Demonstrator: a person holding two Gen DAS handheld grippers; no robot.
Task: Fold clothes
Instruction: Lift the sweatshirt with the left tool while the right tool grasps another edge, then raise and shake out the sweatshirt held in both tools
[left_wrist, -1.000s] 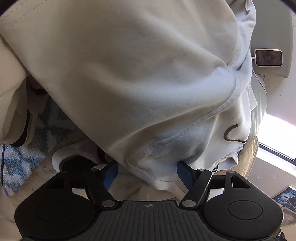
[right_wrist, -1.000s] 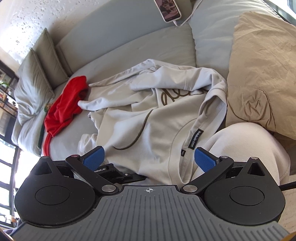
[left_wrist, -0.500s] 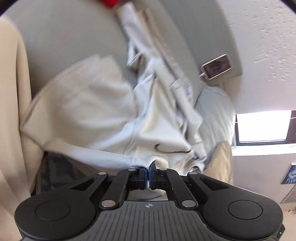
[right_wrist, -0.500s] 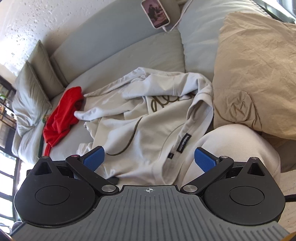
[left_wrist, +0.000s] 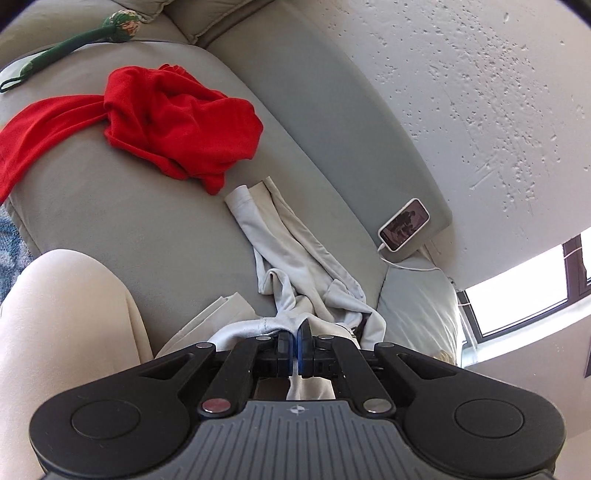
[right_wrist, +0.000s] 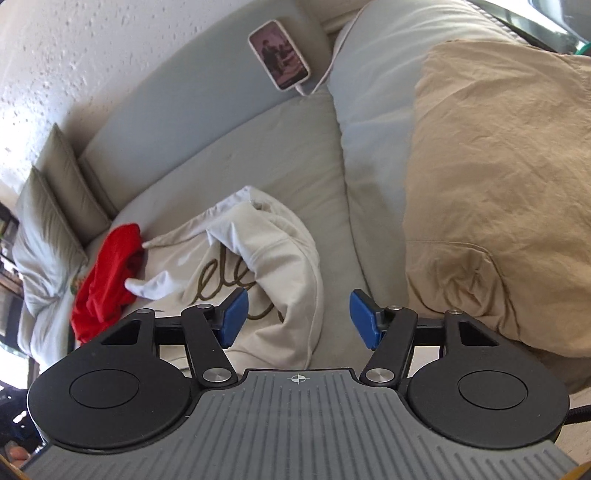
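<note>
A cream hoodie (right_wrist: 280, 254) with dark script lettering lies bunched on the grey sofa seat (right_wrist: 280, 147). In the left wrist view its sleeve (left_wrist: 291, 243) trails away across the cushion. My left gripper (left_wrist: 294, 350) is shut on an edge of the hoodie, lifted off the seat. My right gripper (right_wrist: 297, 314) hovers over the hoodie's hem with its jaws closing; cloth lies under the gap, and the blue pads (right_wrist: 364, 317) do not touch it. A red garment (left_wrist: 173, 122) lies crumpled farther along the seat, also seen as the red garment (right_wrist: 107, 280) in the right wrist view.
A phone (left_wrist: 404, 229) on a cable leans against the sofa back. A tan pillow (right_wrist: 498, 184) fills the right end. A person's leg in light trousers (left_wrist: 62, 339) is at the left. A green toy (left_wrist: 74, 40) and grey cushions (right_wrist: 55, 199) lie at the far end.
My left gripper closed on the hoodie's edge and rose, pulling the cloth up and bunching it. My right gripper moved toward the hem and its jaws have narrowed.
</note>
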